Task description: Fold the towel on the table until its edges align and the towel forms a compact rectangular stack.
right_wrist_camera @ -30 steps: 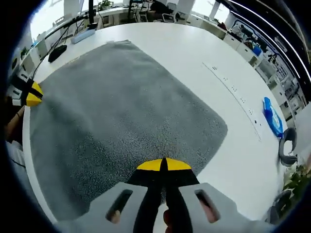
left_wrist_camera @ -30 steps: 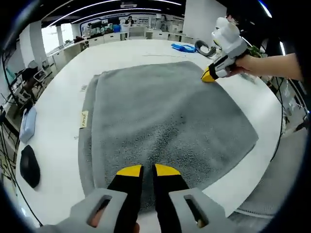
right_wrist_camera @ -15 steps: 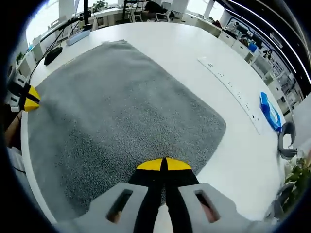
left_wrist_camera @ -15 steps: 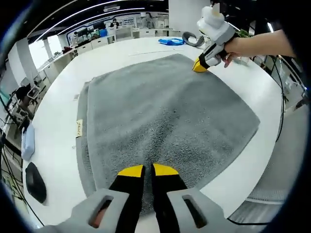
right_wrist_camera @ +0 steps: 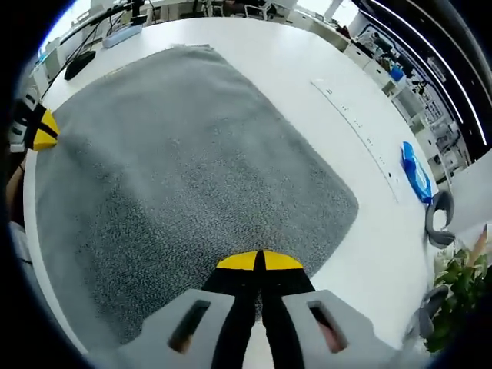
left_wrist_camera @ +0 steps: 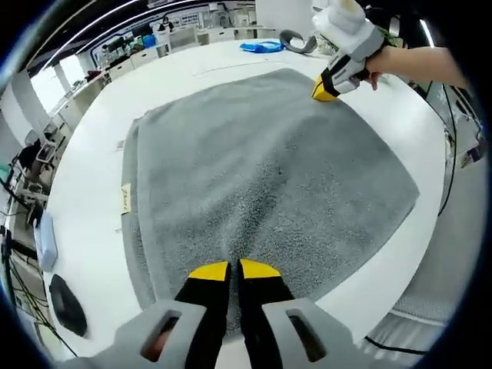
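Both yellow-tipped grippers, left gripper (left_wrist_camera: 228, 270) and right gripper (right_wrist_camera: 260, 260), pinch near corners of the grey terry towel (left_wrist_camera: 261, 173); uneven lifting could skew the fold, misaligning edges on the white table (left_wrist_camera: 92, 161)

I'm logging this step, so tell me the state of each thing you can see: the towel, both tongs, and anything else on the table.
towel: folded once, lying flat, layers offset at one edge
left tongs: shut on the towel edge
right tongs: shut on the towel edge
white table: bears the towel
blue object: lying on the table, apart from the towel
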Demonstrator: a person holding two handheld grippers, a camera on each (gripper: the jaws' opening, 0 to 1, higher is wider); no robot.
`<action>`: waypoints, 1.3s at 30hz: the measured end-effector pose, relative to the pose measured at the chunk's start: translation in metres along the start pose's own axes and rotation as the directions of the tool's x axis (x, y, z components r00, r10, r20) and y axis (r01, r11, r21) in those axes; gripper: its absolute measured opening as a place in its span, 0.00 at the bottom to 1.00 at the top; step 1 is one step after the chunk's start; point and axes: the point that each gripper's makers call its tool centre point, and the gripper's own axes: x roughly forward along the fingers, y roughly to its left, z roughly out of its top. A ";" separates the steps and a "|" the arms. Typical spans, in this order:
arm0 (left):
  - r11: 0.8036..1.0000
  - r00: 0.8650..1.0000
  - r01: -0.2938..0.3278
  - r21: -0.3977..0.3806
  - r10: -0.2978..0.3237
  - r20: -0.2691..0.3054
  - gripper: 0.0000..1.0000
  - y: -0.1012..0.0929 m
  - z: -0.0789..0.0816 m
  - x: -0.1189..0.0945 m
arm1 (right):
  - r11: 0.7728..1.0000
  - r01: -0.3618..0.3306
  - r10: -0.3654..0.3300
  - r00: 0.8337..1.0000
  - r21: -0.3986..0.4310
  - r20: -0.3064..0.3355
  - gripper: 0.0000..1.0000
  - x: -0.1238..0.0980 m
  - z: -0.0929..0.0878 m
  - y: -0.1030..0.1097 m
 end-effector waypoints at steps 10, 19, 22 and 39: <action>0.993 0.996 -0.015 0.121 0.025 -0.081 0.03 0.001 0.011 0.007 | 0.998 0.015 -0.015 1.000 0.054 0.004 0.00 -0.011 -0.022 0.001; 0.983 0.994 -0.035 0.180 0.053 -0.098 0.03 0.002 0.015 0.009 | 0.996 0.014 -0.015 1.000 0.091 0.006 0.00 -0.016 -0.034 0.003; 0.985 0.995 -0.027 0.168 0.043 -0.095 0.03 0.004 0.017 0.010 | 0.995 0.015 -0.016 1.000 0.102 0.006 0.00 -0.017 -0.037 0.004; 0.993 0.994 0.040 0.109 -0.028 -0.106 0.03 0.007 0.027 0.018 | 0.990 0.041 -0.043 0.999 0.135 0.008 0.00 -0.028 -0.055 0.015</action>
